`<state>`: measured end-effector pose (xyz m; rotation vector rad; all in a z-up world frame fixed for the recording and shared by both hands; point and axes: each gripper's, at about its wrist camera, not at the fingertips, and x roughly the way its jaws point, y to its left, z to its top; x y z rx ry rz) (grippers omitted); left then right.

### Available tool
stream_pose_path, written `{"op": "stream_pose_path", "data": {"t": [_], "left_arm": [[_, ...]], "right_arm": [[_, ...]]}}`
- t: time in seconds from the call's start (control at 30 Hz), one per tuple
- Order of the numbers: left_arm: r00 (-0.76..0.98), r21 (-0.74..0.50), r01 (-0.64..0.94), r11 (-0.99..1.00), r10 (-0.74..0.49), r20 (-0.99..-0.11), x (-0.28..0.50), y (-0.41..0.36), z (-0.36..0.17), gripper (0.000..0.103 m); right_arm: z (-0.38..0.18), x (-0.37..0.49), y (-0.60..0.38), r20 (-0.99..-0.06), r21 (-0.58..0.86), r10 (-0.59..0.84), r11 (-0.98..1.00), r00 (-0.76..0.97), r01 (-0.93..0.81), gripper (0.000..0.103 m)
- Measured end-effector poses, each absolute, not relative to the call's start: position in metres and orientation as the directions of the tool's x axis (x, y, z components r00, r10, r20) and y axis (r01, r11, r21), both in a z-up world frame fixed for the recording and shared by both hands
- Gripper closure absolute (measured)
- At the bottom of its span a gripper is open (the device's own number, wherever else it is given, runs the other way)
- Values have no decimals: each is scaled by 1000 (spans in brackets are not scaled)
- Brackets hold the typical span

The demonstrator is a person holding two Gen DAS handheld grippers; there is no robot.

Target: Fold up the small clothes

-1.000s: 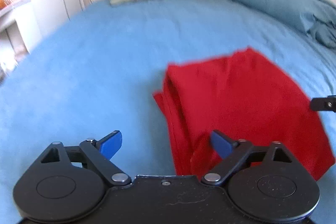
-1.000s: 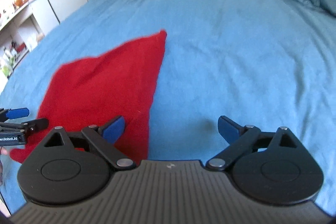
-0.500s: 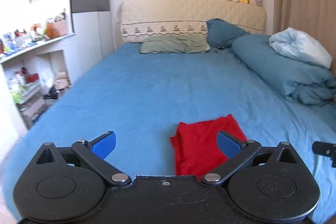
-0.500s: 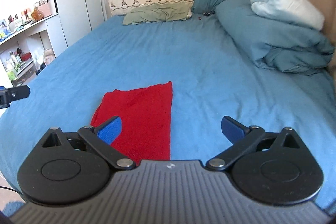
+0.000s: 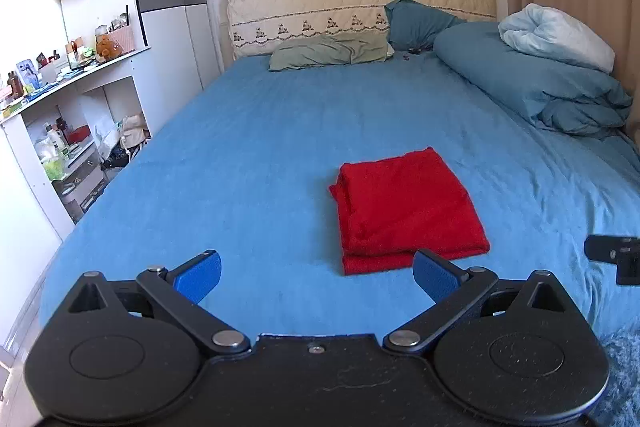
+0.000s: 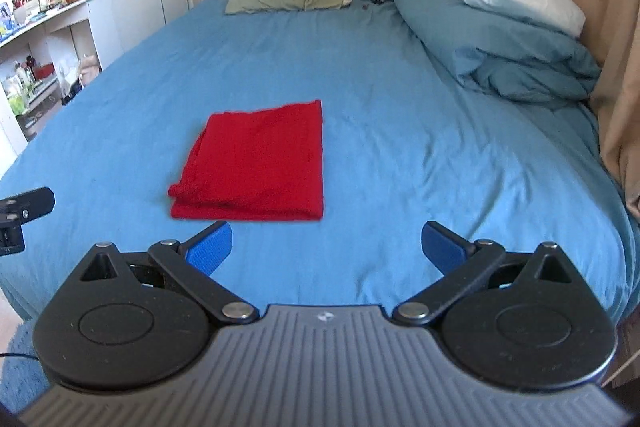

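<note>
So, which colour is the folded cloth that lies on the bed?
Red, plain with no pattern. The folded cloth shows best in the right wrist view.

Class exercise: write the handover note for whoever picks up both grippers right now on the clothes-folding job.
Left gripper: open, empty, its jaws just finished widening. Right gripper: open, empty.
Folded red knit garment: lies flat in a neat rectangle on the blue bedsheet, near the foot of the bed, clear of both grippers.
Done: this piece looks fully folded.
Left: no other small clothes visible in either view; probably just fetch the next item, if any.
</note>
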<state>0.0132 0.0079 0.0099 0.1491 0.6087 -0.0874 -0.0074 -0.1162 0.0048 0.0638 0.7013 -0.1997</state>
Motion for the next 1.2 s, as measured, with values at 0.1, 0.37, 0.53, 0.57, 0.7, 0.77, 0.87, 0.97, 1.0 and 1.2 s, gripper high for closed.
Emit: {"op": "stream_pose_path", "data": {"t": [0.1, 0.37, 0.53, 0.57, 0.7, 0.77, 0.87, 0.97, 1.0, 1.2], "left_arm": [[818, 109, 120, 987, -36, -574, 10, 8, 8, 0], [829, 94, 118, 989, -46, -558, 3, 11, 7, 0], [828, 89, 119, 989, -49, -558, 2, 12, 7, 0], [828, 89, 118, 989, -49, -558, 2, 12, 7, 0], [831, 96, 119, 988, -47, -554, 1, 11, 8, 0], [831, 97, 120, 988, -46, -555, 1, 12, 7, 0], [830, 96, 121, 988, -48, -555, 1, 12, 8, 0], [831, 97, 121, 988, -47, -554, 1, 12, 8, 0], [831, 98, 121, 988, -47, -554, 1, 12, 8, 0], [831, 102, 121, 987, -45, -555, 1, 12, 7, 0]], "right_arm": [[-3, -14, -112, -666, 6, -153, 978, 730, 210, 0], [-6, -17, -107, -670, 5, -158, 976, 726, 217, 0], [-7, -18, -107, -670, 9, -156, 976, 726, 218, 0], [-6, -18, -108, -670, 9, -156, 976, 726, 218, 0], [-7, -19, -108, -670, 8, -157, 976, 725, 219, 0], [-7, -18, -109, -672, 6, -159, 976, 723, 220, 0], [-7, -17, -112, -675, 5, -158, 976, 721, 219, 0], [-6, -16, -114, -677, 4, -159, 976, 718, 219, 0], [-6, -16, -115, -678, 4, -159, 976, 718, 220, 0], [-6, -15, -117, -681, 8, -154, 976, 716, 217, 0]]}}
